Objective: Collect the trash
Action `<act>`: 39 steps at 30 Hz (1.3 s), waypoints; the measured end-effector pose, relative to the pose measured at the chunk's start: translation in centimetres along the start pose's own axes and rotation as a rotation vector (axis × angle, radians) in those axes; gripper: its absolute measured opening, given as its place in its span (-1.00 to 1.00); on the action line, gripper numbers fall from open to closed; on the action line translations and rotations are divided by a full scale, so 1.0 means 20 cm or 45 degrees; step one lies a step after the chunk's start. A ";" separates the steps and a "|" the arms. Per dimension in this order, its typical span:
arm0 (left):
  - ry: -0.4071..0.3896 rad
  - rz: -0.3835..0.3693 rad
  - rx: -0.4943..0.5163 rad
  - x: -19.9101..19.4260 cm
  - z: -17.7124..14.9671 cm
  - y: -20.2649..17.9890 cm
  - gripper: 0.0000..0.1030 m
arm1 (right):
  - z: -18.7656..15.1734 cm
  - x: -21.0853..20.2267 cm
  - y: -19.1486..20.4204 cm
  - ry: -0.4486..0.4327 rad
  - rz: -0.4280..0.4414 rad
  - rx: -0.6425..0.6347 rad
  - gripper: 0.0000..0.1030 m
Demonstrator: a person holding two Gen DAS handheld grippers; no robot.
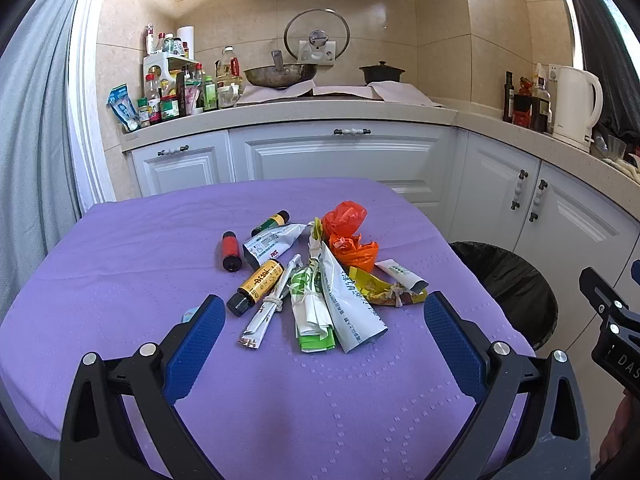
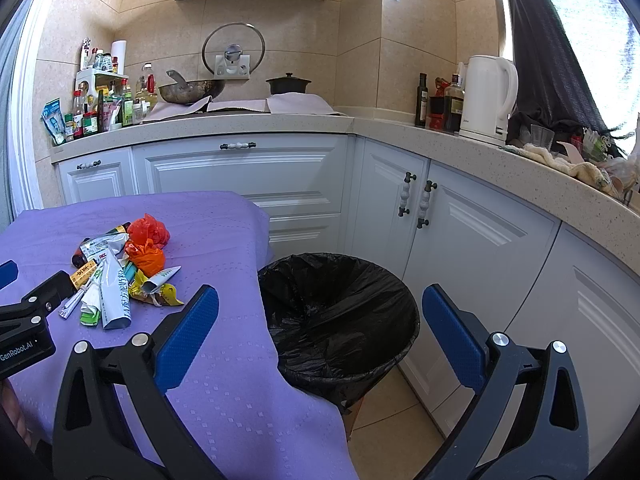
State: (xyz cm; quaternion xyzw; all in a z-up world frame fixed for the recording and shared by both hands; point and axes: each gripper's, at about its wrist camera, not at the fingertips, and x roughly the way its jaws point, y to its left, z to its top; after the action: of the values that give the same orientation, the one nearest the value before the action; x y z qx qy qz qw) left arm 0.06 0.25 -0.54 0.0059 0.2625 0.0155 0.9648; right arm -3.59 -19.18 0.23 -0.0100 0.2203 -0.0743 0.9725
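Here, both grippers (image 1: 324, 312) (image 2: 320, 308) wide, empty.

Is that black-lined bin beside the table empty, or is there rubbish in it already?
It looks empty: the right wrist view into the bin shows only crumpled black liner. The trash pile lies on the table.

The trash pile (image 1: 316, 276) fills the cloth's (image 1: 120, 280) centre, with bare cloth all round it. The lined bin (image 2: 340, 312) at centre frame gapes unobstructed beside the table edge; cabinet doors (image 2: 460, 240) stand close behind and to its right.
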 end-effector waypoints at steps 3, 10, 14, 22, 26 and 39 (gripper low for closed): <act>-0.001 0.001 0.001 0.00 0.00 0.00 0.89 | 0.01 0.00 -0.01 0.000 -0.001 0.000 0.93; 0.001 -0.001 0.005 0.00 0.00 -0.01 0.89 | 0.01 0.00 -0.01 -0.001 -0.001 0.002 0.93; -0.001 0.000 0.004 0.00 0.00 -0.01 0.89 | 0.01 0.00 -0.01 -0.001 -0.001 0.001 0.93; 0.001 0.000 0.005 0.00 0.00 -0.01 0.89 | 0.00 0.00 0.00 -0.001 -0.001 0.002 0.93; 0.002 0.000 0.004 0.00 0.00 -0.01 0.88 | 0.00 0.00 0.00 -0.002 -0.001 0.002 0.93; 0.021 -0.016 0.008 0.02 -0.02 -0.02 0.87 | -0.01 0.00 -0.02 0.012 0.000 0.004 0.93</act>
State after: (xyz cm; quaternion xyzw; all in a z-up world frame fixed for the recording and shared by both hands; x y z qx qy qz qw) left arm 0.18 -0.17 -0.99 0.0070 0.2707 0.0085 0.9626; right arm -3.72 -19.59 0.10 -0.0082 0.2246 -0.0748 0.9715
